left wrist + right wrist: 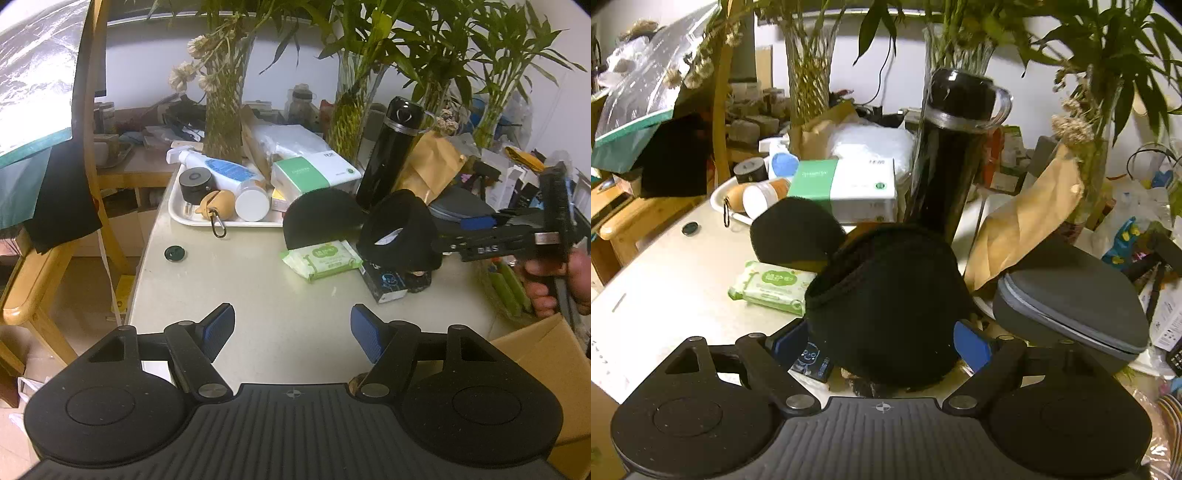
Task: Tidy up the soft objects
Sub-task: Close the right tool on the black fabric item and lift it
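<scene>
While both tongs hover over the pale table (229, 280), left gripper (292, 328) gaping empty, right gripper (881, 341) spread around soft black knit hat (886, 306), pads not visibly pressing.

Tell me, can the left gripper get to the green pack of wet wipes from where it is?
Probably yes. The left gripper is open over bare table, and the wet wipes pack lies ahead with nothing between; the black hat sits just beside it.

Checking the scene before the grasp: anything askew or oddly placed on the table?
Yes. One black soft hat is perched on a small dark box rather than flat on the table, its opening tipped sideways. A second black hat leans partly over the green wipes pack. No spills or damage visible.
</scene>
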